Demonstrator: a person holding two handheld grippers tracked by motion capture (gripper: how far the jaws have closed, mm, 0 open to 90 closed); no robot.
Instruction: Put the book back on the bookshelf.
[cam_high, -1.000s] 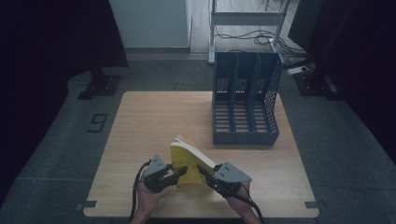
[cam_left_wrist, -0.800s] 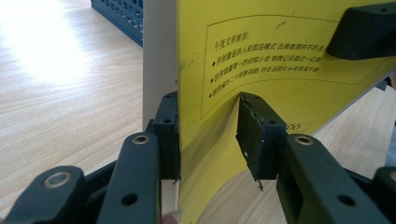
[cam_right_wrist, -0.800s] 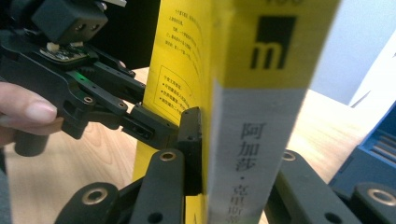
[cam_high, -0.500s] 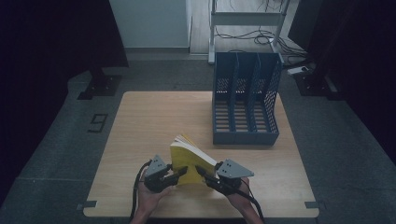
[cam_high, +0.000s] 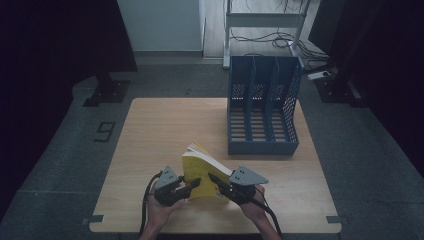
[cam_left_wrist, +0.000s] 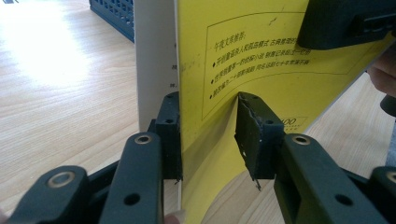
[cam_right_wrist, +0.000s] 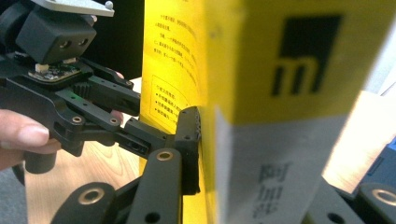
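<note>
A thick yellow book (cam_high: 200, 170) stands upright near the table's front edge, its pages fanned a little at the top. My left gripper (cam_high: 192, 184) comes in from the left. In the left gripper view its pads (cam_left_wrist: 254, 135) pinch the yellow back cover (cam_left_wrist: 261, 51), which bows around the right pad. My right gripper (cam_high: 216, 181) comes in from the right and is shut across the book's spine (cam_right_wrist: 261, 60). Its jaws have just been closing on the book. One pad (cam_right_wrist: 189, 140) presses the cover and the other jaw is hidden behind the spine. The left gripper (cam_right_wrist: 135, 116) shows beyond the book.
A blue three-slot file organizer (cam_high: 262, 115) stands at the back right of the wooden table (cam_high: 165, 130), open side facing the person. Its corner (cam_left_wrist: 112, 14) shows past the book. Bare tabletop lies left of and behind the book. Dark floor surrounds the table.
The right gripper has shifted slightly at the book's right side. The book and the left gripper stay where they were.
</note>
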